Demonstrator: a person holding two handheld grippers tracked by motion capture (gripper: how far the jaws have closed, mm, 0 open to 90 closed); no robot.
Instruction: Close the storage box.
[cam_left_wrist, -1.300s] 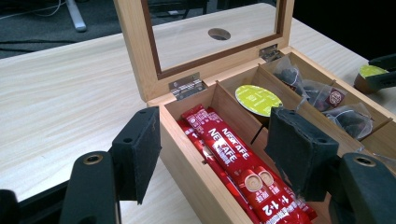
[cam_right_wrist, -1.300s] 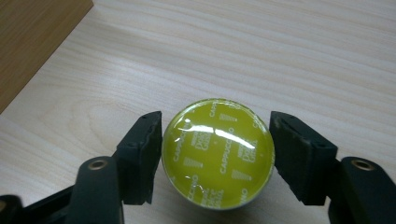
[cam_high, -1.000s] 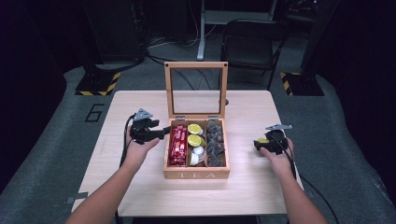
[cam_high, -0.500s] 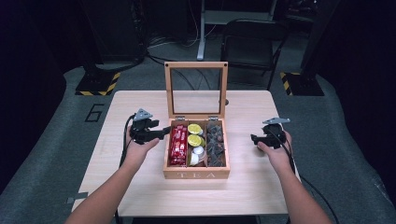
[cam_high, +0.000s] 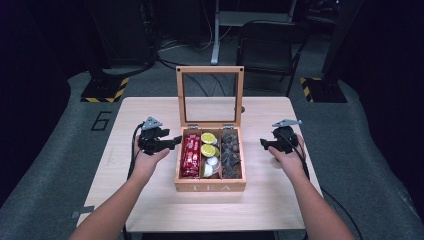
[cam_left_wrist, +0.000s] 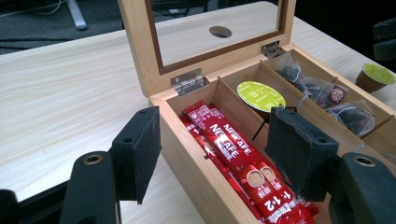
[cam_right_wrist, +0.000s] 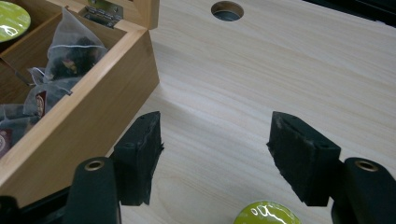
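On the smooth pale wood table (cam_high: 150, 200), a square wooden tea box (cam_high: 210, 187) is flanked by the left gripper (cam_high: 172, 142) and right gripper (cam_high: 264, 145), both half open and empty, the right's jaws just closing

The left gripper (cam_left_wrist: 212, 154) is seen with its jaws apart, set astride the near side wall of an open wooden tea box (cam_left_wrist: 196, 154); nothing is pressed by the pads. Red Nescafé sachets (cam_left_wrist: 243, 163) are laid in the nearest compartment, a green-lidded capsule (cam_left_wrist: 260, 95) in the middle one, tea bags (cam_left_wrist: 322, 93) in the far one. Another capsule (cam_left_wrist: 373, 77) is stood on the desk (cam_left_wrist: 70, 93) beyond the box, towards the desk's far side edge.
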